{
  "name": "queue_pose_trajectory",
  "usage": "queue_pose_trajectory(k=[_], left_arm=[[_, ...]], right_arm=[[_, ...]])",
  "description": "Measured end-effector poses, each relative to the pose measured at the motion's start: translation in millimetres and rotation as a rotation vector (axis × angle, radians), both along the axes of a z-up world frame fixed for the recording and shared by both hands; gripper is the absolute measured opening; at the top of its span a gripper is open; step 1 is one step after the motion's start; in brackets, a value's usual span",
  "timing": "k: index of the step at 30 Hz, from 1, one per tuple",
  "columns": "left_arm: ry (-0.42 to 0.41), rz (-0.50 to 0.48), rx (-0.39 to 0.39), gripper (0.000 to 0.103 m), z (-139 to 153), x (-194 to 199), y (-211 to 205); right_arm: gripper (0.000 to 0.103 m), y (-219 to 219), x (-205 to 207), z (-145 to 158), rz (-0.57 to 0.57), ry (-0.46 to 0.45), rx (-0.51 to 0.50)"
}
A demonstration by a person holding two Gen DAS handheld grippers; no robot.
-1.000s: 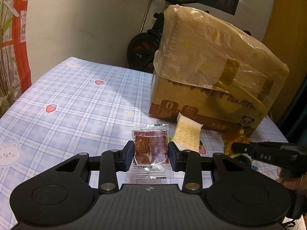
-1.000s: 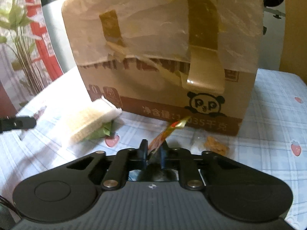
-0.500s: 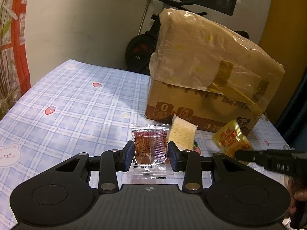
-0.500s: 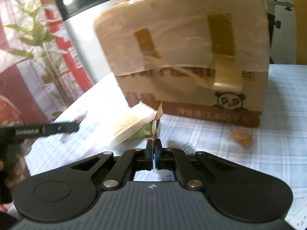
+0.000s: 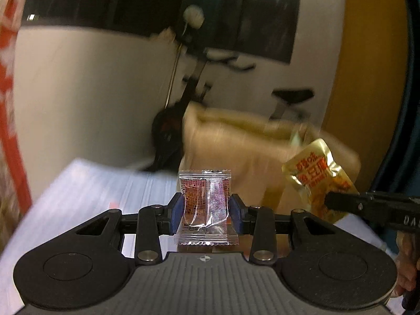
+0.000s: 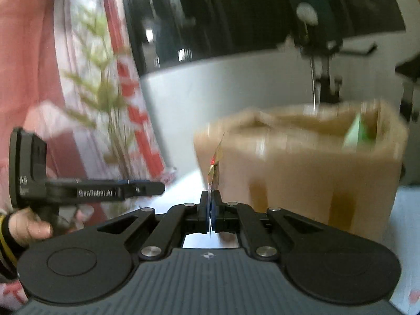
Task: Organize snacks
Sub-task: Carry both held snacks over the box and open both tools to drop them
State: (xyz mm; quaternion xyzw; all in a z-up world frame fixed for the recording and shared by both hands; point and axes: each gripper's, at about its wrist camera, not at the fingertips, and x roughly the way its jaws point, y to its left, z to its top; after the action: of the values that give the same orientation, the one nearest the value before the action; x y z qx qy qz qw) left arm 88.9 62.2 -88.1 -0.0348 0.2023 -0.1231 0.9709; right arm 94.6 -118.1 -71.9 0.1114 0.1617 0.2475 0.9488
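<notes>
The left gripper (image 5: 206,214) pinches a clear red-printed snack packet (image 5: 206,204) by its sides at the centre of the left view, above the tabletop (image 5: 86,183). The right gripper (image 6: 210,216), pressed together, nips a gold pouch (image 5: 319,177) by one thin edge at the right. That edge hold looks weak; a swing toward the cardboard box (image 6: 302,168) could shake the pouch loose, or it could catch the rim.
</notes>
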Motion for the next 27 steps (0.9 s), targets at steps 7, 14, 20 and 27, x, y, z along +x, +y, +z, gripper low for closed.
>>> queue_pose_trajectory(k=[7, 14, 20, 27], left_arm=[[-0.144, -0.084, 0.032, 0.041, 55, 53, -38], [-0.033, -0.102, 0.038, 0.042, 50, 118, -92], [0.040, -0.123, 0.045, 0.070, 27, 128, -96], [0.013, -0.133, 0.037, 0.070, 20, 96, -56]], right_arm=[[0.001, -31, 52, 34, -0.174, -0.033, -0.010], [0.004, -41, 91, 6, -0.293, 0.104, -0.077], [0.022, -46, 73, -4, -0.275, 0.051, -0.117], [0.029, -63, 26, -8, -0.263, -0.030, -0.125]])
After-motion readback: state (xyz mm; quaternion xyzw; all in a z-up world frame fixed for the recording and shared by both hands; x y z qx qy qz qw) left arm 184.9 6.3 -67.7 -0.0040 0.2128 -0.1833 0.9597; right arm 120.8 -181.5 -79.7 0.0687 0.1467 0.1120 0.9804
